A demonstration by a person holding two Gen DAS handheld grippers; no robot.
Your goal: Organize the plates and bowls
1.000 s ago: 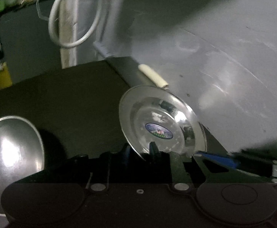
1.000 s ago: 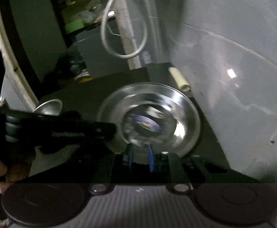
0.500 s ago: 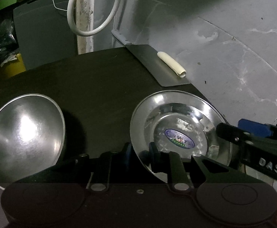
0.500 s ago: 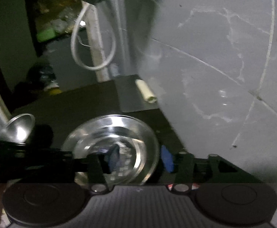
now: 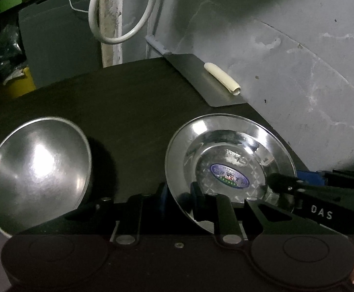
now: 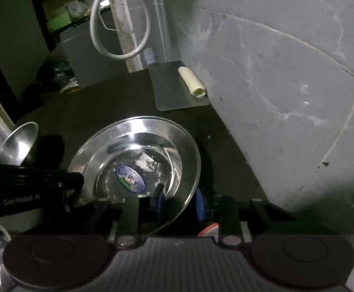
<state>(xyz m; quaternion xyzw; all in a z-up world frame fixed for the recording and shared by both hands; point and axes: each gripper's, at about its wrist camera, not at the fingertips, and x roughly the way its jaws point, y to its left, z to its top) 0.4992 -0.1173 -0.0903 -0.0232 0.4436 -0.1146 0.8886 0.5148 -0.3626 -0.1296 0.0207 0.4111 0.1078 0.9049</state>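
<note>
Dark tabletop, gray wall behind

The plate lies on the table near its right edge; the bowl stands well apart toward the left edge; behind the plate, at the far right corner against the wall, lies a flat sheet; a small roll lies on that sheet; a cable loop hangs behind the far edge.
</note>
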